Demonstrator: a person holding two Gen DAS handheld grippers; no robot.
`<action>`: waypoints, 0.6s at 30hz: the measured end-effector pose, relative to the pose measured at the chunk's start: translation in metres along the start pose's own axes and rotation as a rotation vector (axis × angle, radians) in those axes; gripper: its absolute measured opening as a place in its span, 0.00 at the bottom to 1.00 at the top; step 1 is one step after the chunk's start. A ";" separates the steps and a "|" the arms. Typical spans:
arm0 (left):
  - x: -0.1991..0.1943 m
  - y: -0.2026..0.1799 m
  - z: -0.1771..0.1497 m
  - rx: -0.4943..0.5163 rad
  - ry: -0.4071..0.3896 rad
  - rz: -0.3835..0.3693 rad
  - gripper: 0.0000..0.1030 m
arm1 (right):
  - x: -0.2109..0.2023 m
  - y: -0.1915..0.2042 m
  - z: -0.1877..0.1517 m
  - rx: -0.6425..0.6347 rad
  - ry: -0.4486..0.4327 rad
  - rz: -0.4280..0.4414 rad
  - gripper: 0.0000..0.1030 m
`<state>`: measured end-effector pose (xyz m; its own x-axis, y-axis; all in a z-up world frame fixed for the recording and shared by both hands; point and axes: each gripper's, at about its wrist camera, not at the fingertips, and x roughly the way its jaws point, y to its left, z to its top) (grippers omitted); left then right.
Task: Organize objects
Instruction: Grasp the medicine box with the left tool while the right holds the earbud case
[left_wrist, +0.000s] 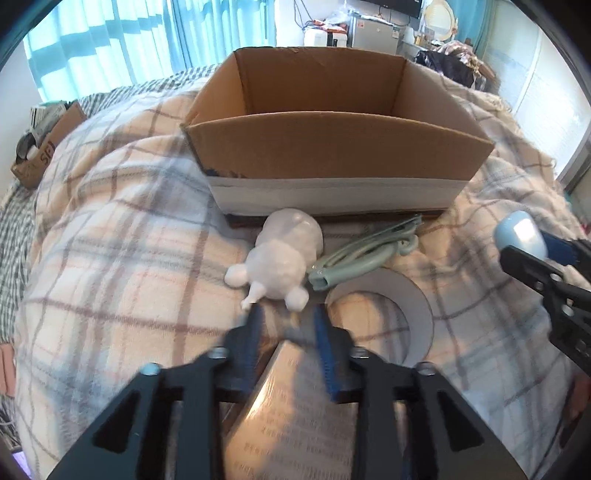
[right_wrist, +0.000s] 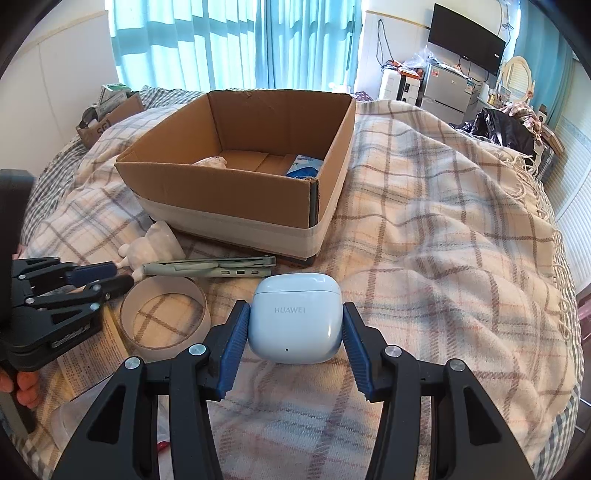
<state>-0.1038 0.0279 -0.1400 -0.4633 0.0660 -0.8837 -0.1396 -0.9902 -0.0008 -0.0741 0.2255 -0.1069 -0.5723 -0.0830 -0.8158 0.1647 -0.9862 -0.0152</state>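
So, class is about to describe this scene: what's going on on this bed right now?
A person is tidying small items into a cardboard box on a plaid blanket. The right gripper brackets a pale blue Huawei earbud case, fingers either side, not visibly clamped. The left gripper is open just short of a white animal figurine. A green USB hub with its cable and a tape ring lie beside it, outside the box.
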 end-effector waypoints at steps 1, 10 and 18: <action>-0.003 0.002 -0.002 -0.003 -0.003 0.007 0.49 | 0.000 0.000 0.000 0.001 0.000 0.001 0.48; -0.030 0.020 -0.026 -0.036 0.017 -0.041 0.60 | -0.006 0.002 -0.001 -0.004 -0.017 0.005 0.48; -0.012 0.010 -0.035 -0.011 0.088 -0.101 0.75 | -0.028 0.015 -0.009 -0.031 -0.038 0.000 0.48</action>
<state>-0.0685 0.0130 -0.1457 -0.3692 0.1550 -0.9164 -0.1722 -0.9803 -0.0964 -0.0486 0.2146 -0.0897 -0.6019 -0.0893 -0.7935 0.1893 -0.9814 -0.0332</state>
